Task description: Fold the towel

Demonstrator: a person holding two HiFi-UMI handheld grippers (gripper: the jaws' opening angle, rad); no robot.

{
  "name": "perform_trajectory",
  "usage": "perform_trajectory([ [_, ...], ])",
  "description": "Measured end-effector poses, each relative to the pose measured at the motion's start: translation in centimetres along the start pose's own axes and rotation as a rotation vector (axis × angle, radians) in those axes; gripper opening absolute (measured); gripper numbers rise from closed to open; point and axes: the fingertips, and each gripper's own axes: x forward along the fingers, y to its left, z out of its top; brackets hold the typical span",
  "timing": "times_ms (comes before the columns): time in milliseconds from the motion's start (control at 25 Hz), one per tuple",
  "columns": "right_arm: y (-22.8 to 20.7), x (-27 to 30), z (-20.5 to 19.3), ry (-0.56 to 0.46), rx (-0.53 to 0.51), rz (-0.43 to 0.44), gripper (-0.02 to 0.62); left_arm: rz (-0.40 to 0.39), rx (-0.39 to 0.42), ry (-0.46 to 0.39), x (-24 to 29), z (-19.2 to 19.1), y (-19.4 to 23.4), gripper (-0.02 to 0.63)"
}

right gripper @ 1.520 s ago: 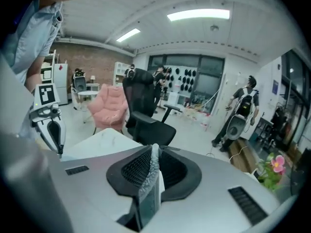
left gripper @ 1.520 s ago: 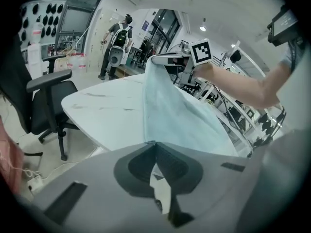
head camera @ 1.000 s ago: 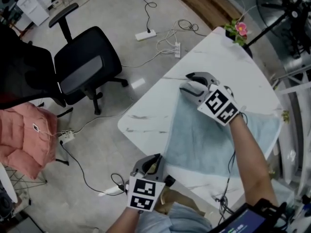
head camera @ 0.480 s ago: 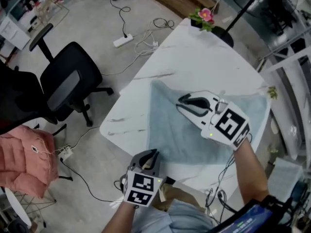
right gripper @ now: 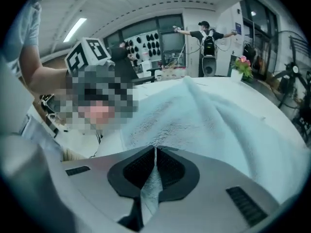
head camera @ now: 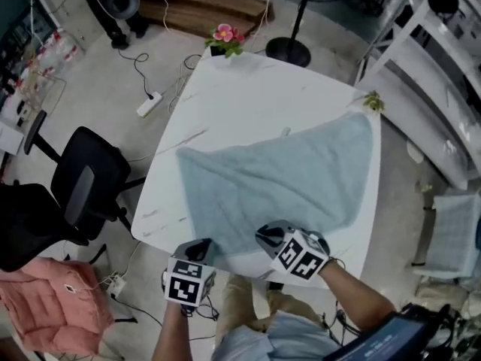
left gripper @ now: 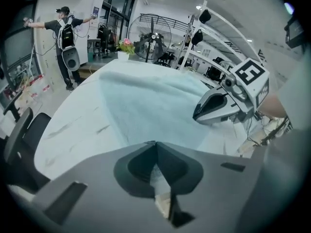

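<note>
Head view: the big white table [head camera: 255, 89] holds the blue towel [head camera: 285, 179], spread flat across its middle. At the towel's 6 o'clock edge, the right gripper [head camera: 264, 237] has just been closing and now pinches towel cloth between its jaws. The left gripper [head camera: 201, 246], at 7 o'clock, seems closed tight on the near corner. To fold well, I think both should lift together and carry that edge straight toward 12 o'clock.

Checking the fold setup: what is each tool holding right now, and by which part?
Both hold the towel. The left tool pinches its near left corner. The right tool, whose jaws have just been closing on it, grips its near edge.
</note>
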Motion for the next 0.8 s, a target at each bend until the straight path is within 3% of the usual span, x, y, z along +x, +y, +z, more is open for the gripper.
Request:
perform_trajectory([
  [360,5.3,0.6,0.6,0.019,-0.003,0.081,0.031,0.014,-0.016,0.054,-3.2,-4.2,0.4,0.009],
  [600,8.2,1.7,1.1,0.030,-0.024,0.150,0.017,0.088,0.014,0.129,-4.3,-8.0,2.0,0.009],
  [800,7.9,0.5,3.0,-0.069,0.038,0.163,0.066,0.095,-0.085,0.014,-6.6,-5.5,2.0,0.009],
])
